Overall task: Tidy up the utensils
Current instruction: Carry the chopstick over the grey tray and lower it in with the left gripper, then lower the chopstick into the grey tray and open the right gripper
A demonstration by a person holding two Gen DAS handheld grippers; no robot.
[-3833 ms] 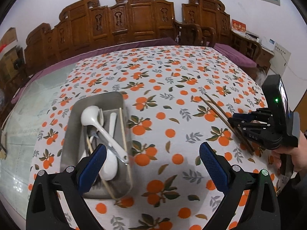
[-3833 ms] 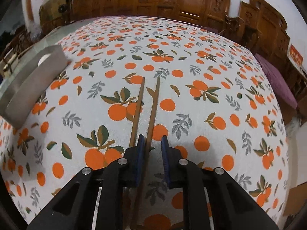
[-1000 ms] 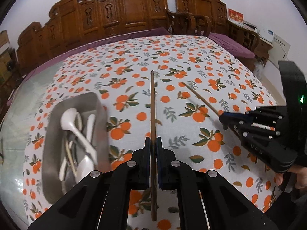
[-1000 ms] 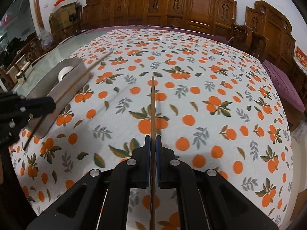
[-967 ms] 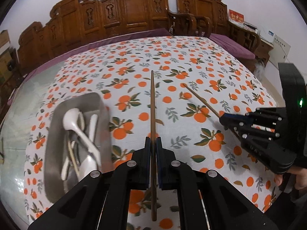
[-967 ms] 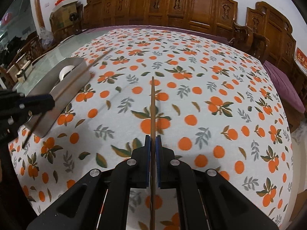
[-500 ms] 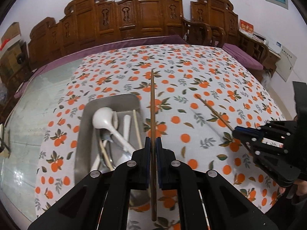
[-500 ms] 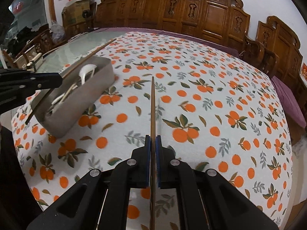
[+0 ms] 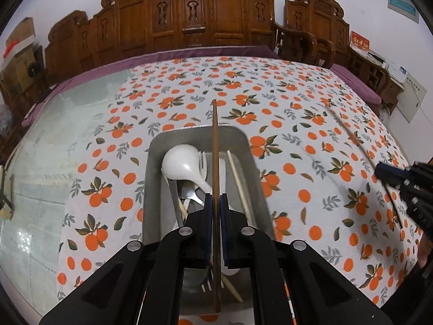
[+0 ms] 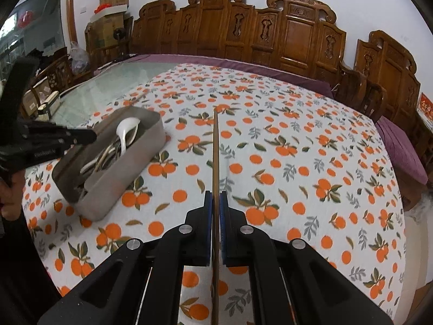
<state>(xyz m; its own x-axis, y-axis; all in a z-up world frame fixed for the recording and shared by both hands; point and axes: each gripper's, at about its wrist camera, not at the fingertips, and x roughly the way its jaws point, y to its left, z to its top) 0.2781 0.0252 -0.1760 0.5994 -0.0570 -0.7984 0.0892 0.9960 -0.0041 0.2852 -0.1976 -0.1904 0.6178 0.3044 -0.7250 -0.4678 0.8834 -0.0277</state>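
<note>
My left gripper [image 9: 215,203] is shut on a brown chopstick [image 9: 215,146] and holds it lengthwise right above the metal tray [image 9: 154,168]. The tray holds a white ladle [image 9: 184,165], a white fork, a metal spoon and pale chopsticks [image 9: 238,181]. My right gripper [image 10: 215,199] is shut on a second brown chopstick [image 10: 215,146], held above the tablecloth to the right of the tray [image 10: 135,162]. The left gripper [image 10: 92,136] shows over the tray's left side in the right wrist view. The right gripper [image 9: 379,168] shows at the right edge of the left wrist view.
An orange-print tablecloth [image 9: 297,124] covers the table, with bare glass [image 9: 54,135] on the left. Carved wooden chairs [image 9: 216,13] line the far side. Boxes [image 10: 111,8] stand at the far left corner of the room.
My left gripper has carried its chopstick leftward until it is centred over the tray. My right gripper with its chopstick has also shifted left, closer to the tray.
</note>
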